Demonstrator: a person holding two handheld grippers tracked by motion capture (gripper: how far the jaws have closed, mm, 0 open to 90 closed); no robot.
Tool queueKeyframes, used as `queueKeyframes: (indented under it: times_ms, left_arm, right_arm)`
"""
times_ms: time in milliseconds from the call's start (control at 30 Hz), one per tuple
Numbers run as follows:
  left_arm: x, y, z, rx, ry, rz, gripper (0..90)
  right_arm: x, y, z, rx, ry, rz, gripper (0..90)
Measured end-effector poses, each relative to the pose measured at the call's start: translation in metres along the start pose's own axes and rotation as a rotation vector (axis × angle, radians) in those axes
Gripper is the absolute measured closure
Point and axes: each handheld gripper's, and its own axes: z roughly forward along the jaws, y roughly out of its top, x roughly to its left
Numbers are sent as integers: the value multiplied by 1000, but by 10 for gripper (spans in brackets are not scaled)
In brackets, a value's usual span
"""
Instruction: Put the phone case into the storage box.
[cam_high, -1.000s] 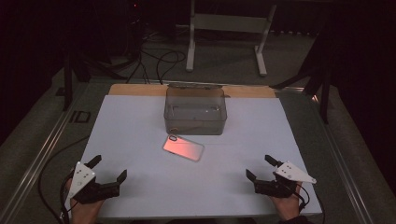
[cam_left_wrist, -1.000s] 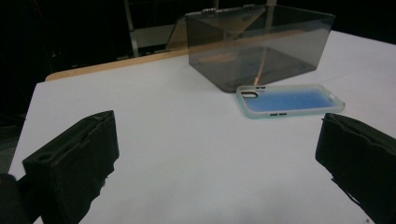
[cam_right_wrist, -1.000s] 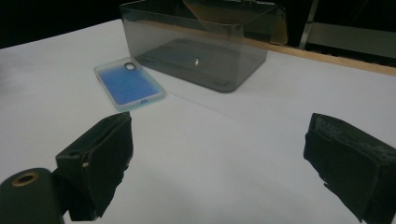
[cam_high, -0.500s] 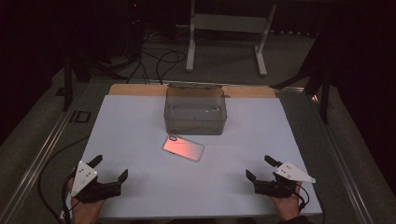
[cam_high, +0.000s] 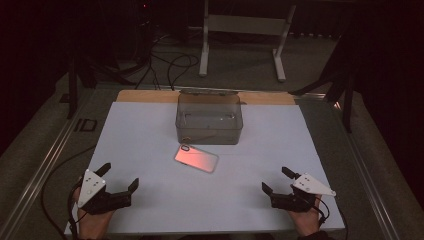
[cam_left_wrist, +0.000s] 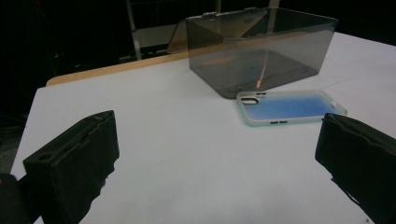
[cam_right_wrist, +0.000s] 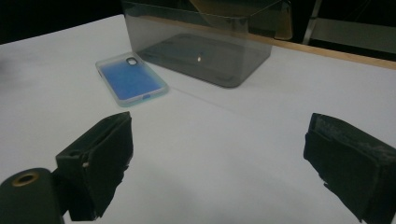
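A phone case (cam_high: 196, 158) lies flat on the white table top (cam_high: 150, 135), just in front of a smoky clear plastic box (cam_high: 209, 122) with its lid tipped back. The case looks pinkish from above and blue with a pale rim in the gripper views (cam_left_wrist: 289, 108) (cam_right_wrist: 131, 79). My left gripper (cam_high: 119, 180) rests near the front left corner, open and empty. My right gripper (cam_high: 276, 180) rests near the front right, also open and empty. Both sit well short of the case. The box (cam_left_wrist: 261, 51) (cam_right_wrist: 205, 42) looks empty.
A wooden strip (cam_high: 145, 96) runs along the table's far edge. Behind the table stand a metal frame (cam_high: 242, 30) and loose cables (cam_high: 170, 65) on the floor. A metal rail (cam_high: 45, 165) borders the left side. Surroundings are dark.
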Motion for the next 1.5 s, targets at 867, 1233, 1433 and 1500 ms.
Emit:
queueKeyframes:
  times_ms: [867, 1233, 1433, 1500]
  left_arm:
    - [-2, 22, 29, 14, -38, 39, 5]
    - [-3, 25, 34, 7, -38, 43, 5]
    - [-2, 29, 39, 1, -38, 46, 5]
    - [-2, 31, 41, -4, -41, 50, 5]
  right_arm:
    - [-3, 0, -1, -12, 4, 15, 81]
    - [-3, -1, -1, -13, 6, 13, 81]
    - [-3, -1, -1, -14, 10, 12, 81]
    - [-3, -1, -1, -15, 9, 14, 81]
